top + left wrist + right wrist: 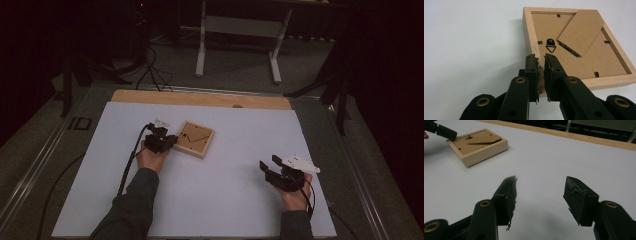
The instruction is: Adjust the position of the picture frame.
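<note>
Light, stiff picture frame (576, 50); left gripper (541, 75) fingers clamped on its wooden rim, a good hold. Right gripper (540, 202) fingers apart.

Only legible mark: "ID" on the grey floor (80, 123) left of the table, well beyond the jaws.

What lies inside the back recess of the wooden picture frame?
Inside the wooden picture frame lie a brown backing board, a fold-out stand flap, a black hanging ring and small black retaining tabs. Anything under the board is covered.
</note>
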`<state>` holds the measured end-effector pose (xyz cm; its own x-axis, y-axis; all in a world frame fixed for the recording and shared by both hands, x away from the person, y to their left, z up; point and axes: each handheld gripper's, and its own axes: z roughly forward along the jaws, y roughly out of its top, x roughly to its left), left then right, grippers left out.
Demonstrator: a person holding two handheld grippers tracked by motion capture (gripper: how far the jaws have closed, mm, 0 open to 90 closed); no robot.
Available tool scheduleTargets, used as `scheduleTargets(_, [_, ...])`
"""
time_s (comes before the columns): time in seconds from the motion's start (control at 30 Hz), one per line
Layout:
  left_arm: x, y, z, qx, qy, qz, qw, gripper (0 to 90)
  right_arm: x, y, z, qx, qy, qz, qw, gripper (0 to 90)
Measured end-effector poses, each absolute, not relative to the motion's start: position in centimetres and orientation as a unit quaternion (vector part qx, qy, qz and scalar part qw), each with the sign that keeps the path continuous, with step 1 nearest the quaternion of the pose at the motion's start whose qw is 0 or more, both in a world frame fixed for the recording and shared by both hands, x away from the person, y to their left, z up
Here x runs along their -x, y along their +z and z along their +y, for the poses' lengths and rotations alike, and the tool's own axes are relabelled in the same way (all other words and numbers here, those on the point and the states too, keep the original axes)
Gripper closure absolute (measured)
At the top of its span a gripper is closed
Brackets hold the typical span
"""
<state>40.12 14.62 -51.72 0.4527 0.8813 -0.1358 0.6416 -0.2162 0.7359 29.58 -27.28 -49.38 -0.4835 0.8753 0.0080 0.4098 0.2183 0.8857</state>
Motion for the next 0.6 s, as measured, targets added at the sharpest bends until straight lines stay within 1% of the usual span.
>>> scheduleTargets(0.6, [-39.35,-51.84,14.09,-0.784,0.148,0.461,0.389,81.7,-29.58,-49.4,-27.23,-0.436,0.448,0.737,0.259,42.6])
